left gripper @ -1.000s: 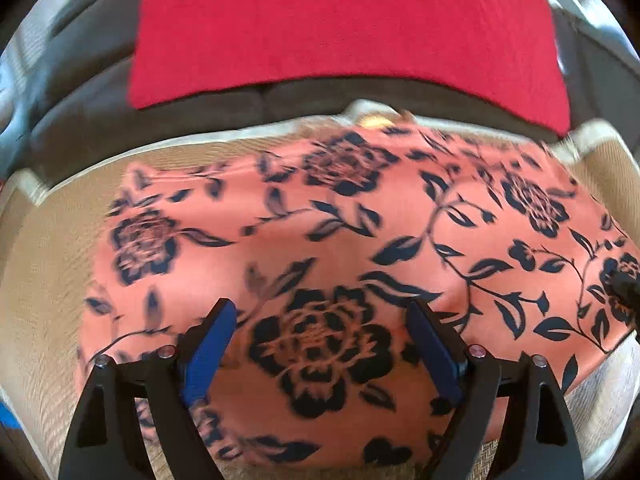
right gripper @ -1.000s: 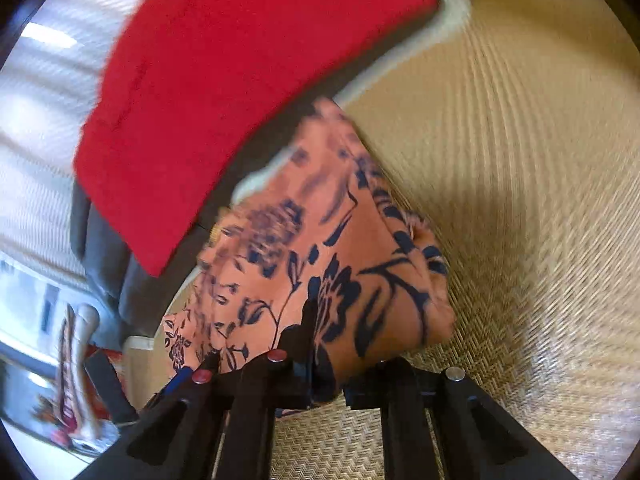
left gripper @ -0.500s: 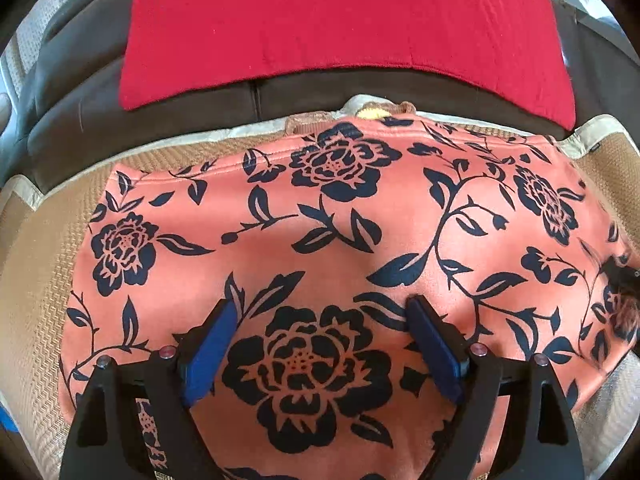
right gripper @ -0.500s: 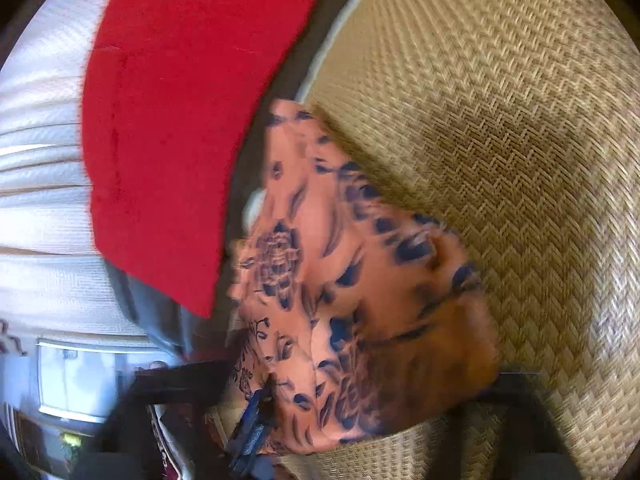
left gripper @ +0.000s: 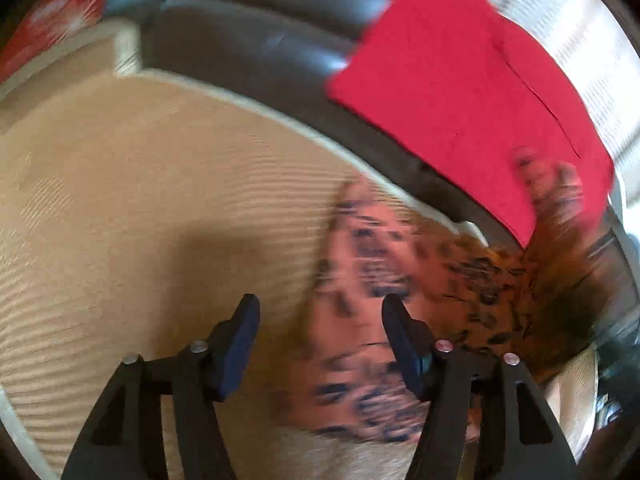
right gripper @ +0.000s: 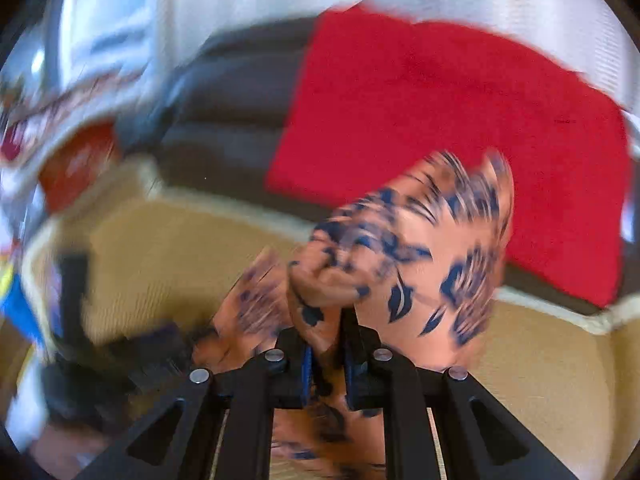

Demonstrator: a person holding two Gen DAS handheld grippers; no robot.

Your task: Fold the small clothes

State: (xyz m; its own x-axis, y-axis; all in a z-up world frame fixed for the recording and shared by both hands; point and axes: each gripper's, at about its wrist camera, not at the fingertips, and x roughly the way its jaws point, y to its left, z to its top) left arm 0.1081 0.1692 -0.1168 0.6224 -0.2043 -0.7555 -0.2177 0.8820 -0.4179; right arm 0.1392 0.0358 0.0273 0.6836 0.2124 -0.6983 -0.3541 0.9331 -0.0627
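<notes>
The small garment is salmon-orange with a dark floral print. In the left wrist view it lies blurred on the woven mat, partly between and to the right of my fingers. My left gripper is open and holds nothing. In the right wrist view my right gripper is shut on a bunched fold of the garment, which rises lifted in front of the camera.
The woven tan mat covers the seat. Behind it is the dark leather sofa back with a red cloth draped on it. Blurred clutter sits at the left edge of the right wrist view.
My left gripper has swung left off the spread garment, which now lies to its right. My right gripper has lifted and turned with the cloth still clamped; both views are motion-blurred.
</notes>
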